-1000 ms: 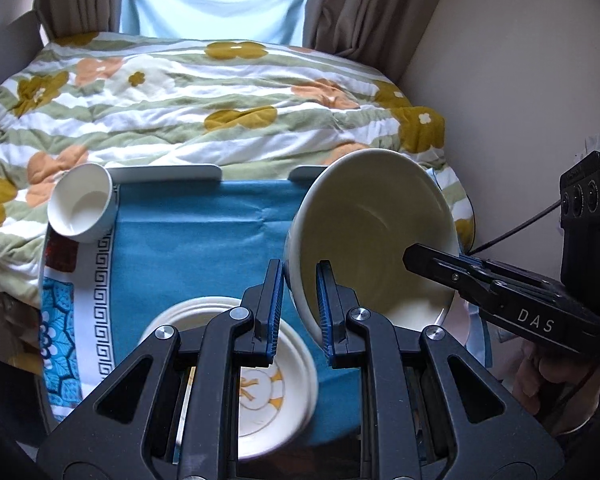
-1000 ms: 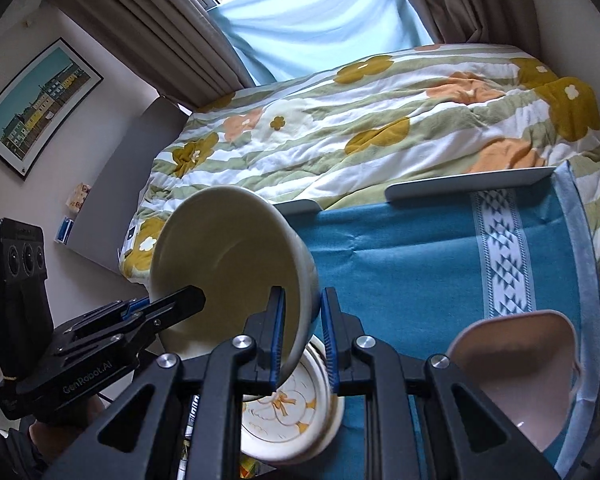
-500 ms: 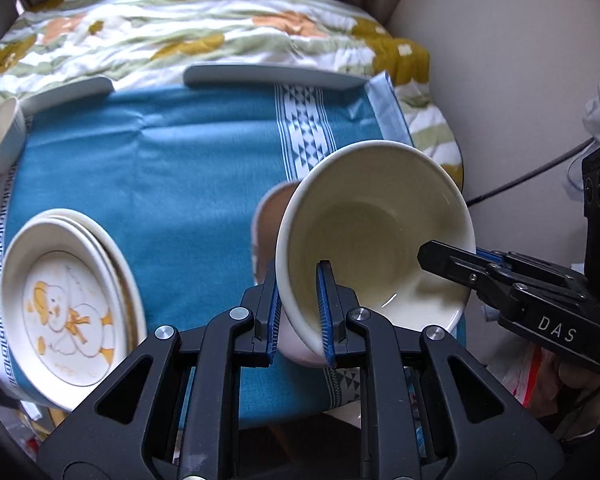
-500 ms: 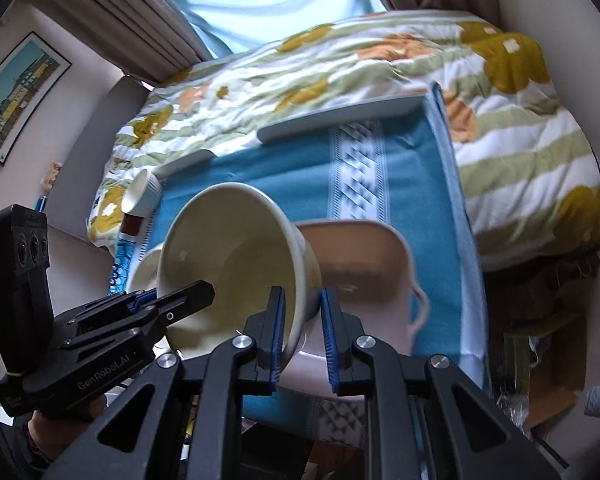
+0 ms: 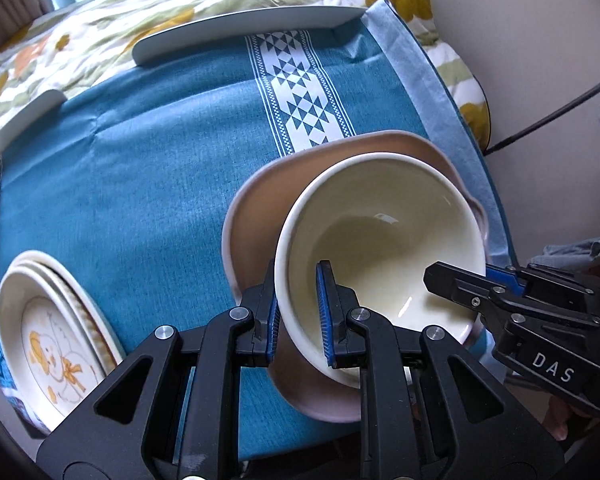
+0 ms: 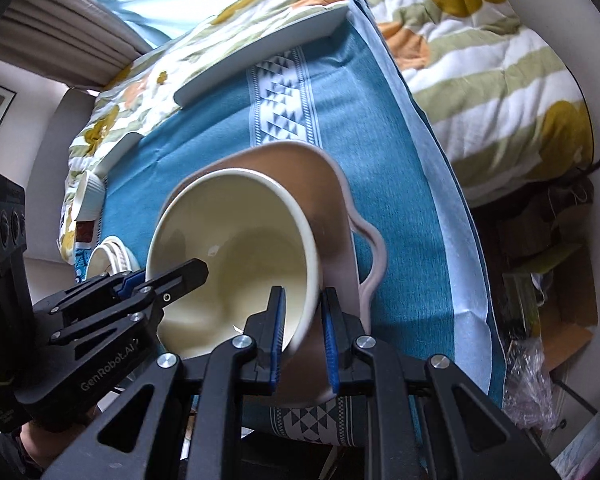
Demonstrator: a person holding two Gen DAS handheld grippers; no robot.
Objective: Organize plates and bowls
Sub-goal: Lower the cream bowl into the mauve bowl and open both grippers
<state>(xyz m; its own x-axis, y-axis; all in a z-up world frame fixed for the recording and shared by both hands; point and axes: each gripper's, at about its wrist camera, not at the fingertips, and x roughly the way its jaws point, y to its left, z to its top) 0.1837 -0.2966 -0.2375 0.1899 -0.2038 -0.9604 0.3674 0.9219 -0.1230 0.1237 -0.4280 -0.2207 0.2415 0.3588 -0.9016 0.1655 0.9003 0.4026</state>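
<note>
I'm holding the cream bowl (image 5: 384,240) w/ both grippers, one on each side of its rim. Left gripper (image 5: 298,312) is clamping the rim wall near me, one pad inside, one outside; right gripper (image 6: 302,328) is doing the same on the opposite side. Both sets of fingers are pinched tight on the bowl wall, nothing else between them.

The bowl is hanging tilted over the pink handled dish (image 6: 340,216), which is sitting on the blue cloth (image 5: 140,160). Can't tell whether the bowl's base is touching the dish yet; it's looking just above or barely in. The plate stack (image 5: 52,340) w/ the duck print is lying well apart at the cloth's left edge, and a small white cup (image 6: 88,196) is sitting at the far left.

Step in hand, as I'm reading it: nesting the bowl into the pink dish. Next I'm needing to level the bowl, ease it down till it's seating centred, then let both grips go together so it isn't tipping against the dish wall.
</note>
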